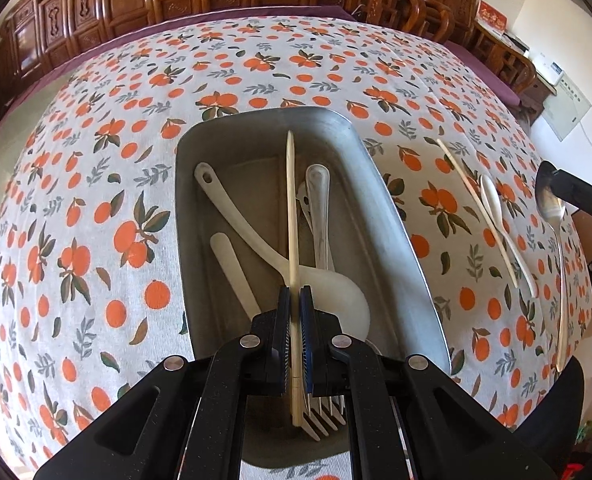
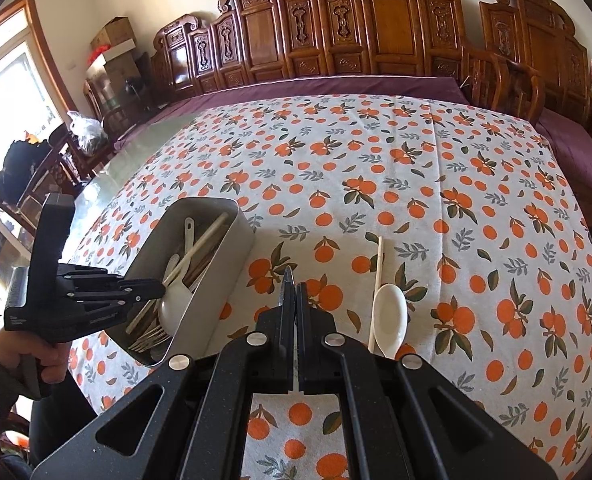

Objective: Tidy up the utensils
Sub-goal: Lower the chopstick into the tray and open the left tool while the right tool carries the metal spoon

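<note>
Metal tray [image 1: 388, 216], long and deep, stands on the orange-print tablecloth [image 1: 95, 200] toward the table's left edge; it already holds a white ladle-like spoon [image 1: 263, 240], a flat white spatula [image 1: 231, 272], a pale marbled spoon [image 1: 320, 208] and forks [image 1: 324, 416]. Your left gripper [image 1: 294, 300] is clamped on a single wooden chopstick [image 1: 291, 208], which hangs lengthwise over the tray's middle, above the other pieces. Risk one: let go with the stick this high and tilted and its far tip may strike the far rim, so that it bounces out or lies across the heap. Risk two: the closed fingertips sit just above the white spoon's bowl, so a deeper descent could knock it or snag the forks.

To the right, on the bare cloth, lie a second chopstick [image 2: 376, 292] and a white ceramic spoon [image 2: 392, 316], touching side by side. Your right gripper [image 2: 296, 296] is closed on a metal spoon [image 1: 552, 208], gripped near its bowl, with the long handle free. Risk three: so thin a piece held at one end may pivot or slip between the pads as you carry it toward the tray.
</note>
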### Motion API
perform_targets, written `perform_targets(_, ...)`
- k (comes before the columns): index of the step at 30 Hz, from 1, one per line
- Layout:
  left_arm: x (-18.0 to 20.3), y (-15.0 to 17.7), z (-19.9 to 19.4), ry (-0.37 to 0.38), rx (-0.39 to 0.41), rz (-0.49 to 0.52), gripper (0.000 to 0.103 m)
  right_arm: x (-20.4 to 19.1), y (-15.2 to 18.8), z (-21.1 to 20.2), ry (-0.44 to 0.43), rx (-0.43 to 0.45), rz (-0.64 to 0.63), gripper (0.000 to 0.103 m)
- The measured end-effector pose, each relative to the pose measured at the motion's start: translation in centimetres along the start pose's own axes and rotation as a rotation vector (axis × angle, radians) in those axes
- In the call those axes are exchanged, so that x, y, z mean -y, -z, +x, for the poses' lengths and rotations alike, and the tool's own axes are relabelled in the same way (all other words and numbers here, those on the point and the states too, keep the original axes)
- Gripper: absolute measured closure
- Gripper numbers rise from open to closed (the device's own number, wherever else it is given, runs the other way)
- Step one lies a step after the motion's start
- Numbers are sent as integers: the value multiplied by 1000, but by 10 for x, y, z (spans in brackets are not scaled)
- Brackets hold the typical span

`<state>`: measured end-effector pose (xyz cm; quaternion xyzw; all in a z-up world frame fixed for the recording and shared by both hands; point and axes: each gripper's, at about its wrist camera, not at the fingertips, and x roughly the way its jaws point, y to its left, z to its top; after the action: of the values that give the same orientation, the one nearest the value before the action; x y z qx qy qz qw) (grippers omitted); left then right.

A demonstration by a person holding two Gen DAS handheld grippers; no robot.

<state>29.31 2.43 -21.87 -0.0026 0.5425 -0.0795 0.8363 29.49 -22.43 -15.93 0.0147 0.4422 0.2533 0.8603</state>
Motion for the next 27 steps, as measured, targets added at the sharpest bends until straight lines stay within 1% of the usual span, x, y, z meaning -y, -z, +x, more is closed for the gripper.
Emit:
perform_targets(7,-2,0,-7,11,17,-4,98,-11,-5,5,-17,-2,-18,101)
perform_targets(9,-4,1,-12,14,30,-8,96,-15,-8,7,-23,-1,-24,101)
perform_targets(12,-7,3,-25,18,58,-13,91,-25,-13,8,-38,7,-35,101)
perform_targets(21,-22,9,-55,22,121,-33,89,-61,-35,12,-91,34,-77,101)
perform_targets(25,-31,10,-63,17,140,-45,84,-73,-46,23,-103,31,-88,101)
perform_targets(27,-36,10,-66,12,146,-50,83,-79,-49,31,-105,26,-94,101)
